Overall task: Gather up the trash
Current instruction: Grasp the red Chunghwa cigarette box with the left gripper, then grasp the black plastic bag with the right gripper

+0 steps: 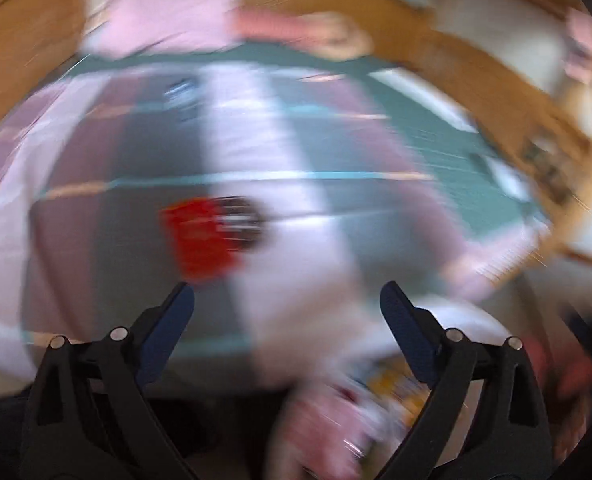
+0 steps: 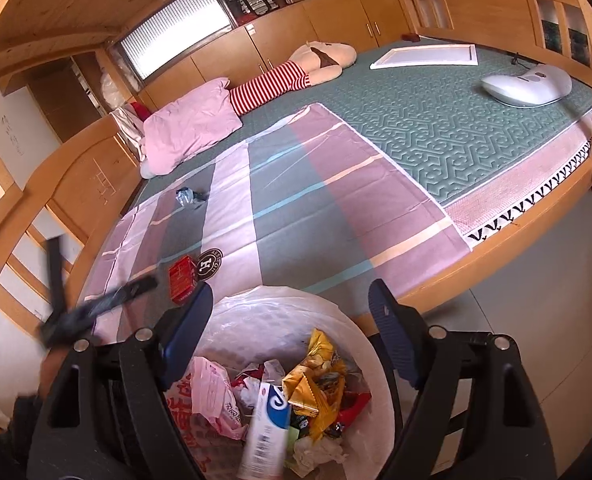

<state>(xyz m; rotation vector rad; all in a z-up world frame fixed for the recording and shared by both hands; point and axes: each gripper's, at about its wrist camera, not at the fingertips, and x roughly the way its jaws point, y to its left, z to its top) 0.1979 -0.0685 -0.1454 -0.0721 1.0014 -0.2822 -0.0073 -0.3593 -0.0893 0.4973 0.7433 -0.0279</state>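
A red box (image 2: 181,280) and a round dark coaster-like disc (image 2: 209,265) lie on the striped sheet near the bed's front edge; both show blurred in the left wrist view, box (image 1: 198,240). A crumpled blue-and-white wrapper (image 2: 187,196) lies farther back on the sheet. My right gripper (image 2: 288,300) is open and empty above a lined trash bin (image 2: 256,304) full of wrappers; a blue-and-white tube (image 2: 266,428) sits or falls at the bin's mouth. My left gripper (image 1: 287,300) is open and empty, a little short of the red box. It appears blurred in the right wrist view (image 2: 96,308).
A wooden bed frame (image 2: 496,256) surrounds the green mattress (image 2: 436,120). A pink pillow (image 2: 192,128), a striped plush toy (image 2: 288,76), a white framed board (image 2: 424,56) and a white device (image 2: 528,84) lie on it. Grey floor lies to the right.
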